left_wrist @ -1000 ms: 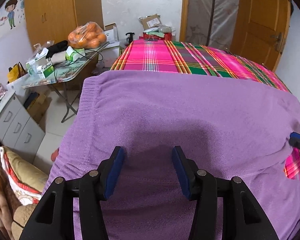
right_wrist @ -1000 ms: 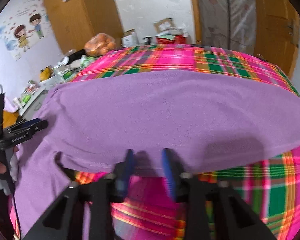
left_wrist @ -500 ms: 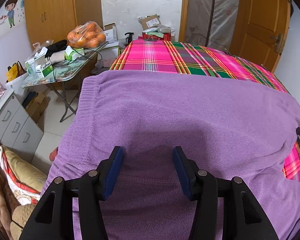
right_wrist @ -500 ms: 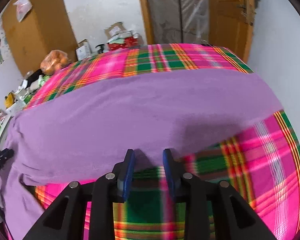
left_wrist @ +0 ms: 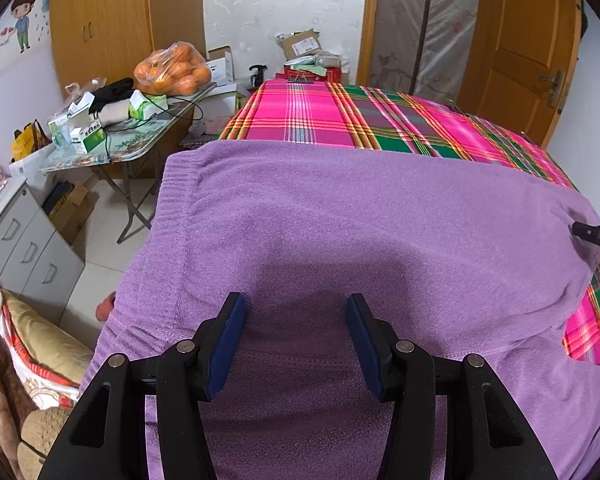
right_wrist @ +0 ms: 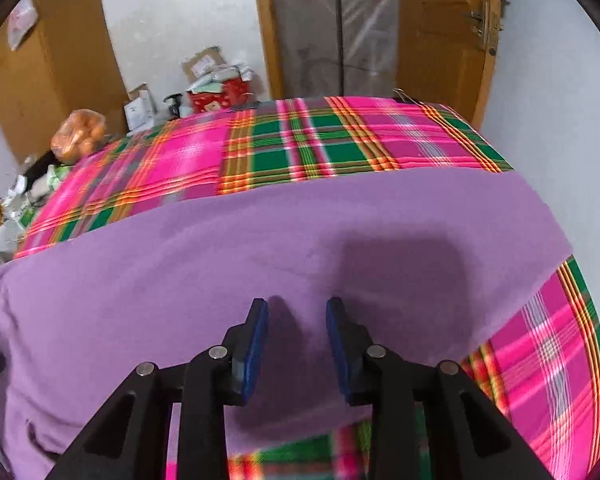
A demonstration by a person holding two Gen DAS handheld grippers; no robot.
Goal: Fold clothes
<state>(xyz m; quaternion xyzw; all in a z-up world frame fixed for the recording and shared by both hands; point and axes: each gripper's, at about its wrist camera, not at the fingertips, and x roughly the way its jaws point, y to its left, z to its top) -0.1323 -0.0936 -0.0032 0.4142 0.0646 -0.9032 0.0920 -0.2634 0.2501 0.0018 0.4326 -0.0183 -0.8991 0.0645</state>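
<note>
A soft purple fleece garment (left_wrist: 380, 220) lies spread flat across a bed covered in a pink and green plaid blanket (left_wrist: 340, 116). The left gripper (left_wrist: 296, 312) hovers over it with blue-padded jaws spread wide, gripping nothing. The right gripper (right_wrist: 297, 312) stands partly open above the garment's near edge, holding nothing

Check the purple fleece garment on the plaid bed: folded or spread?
Spread: the purple fleece garment lies mostly flat across the plaid bed; a single layer shows, neither gripper holding it.
</note>
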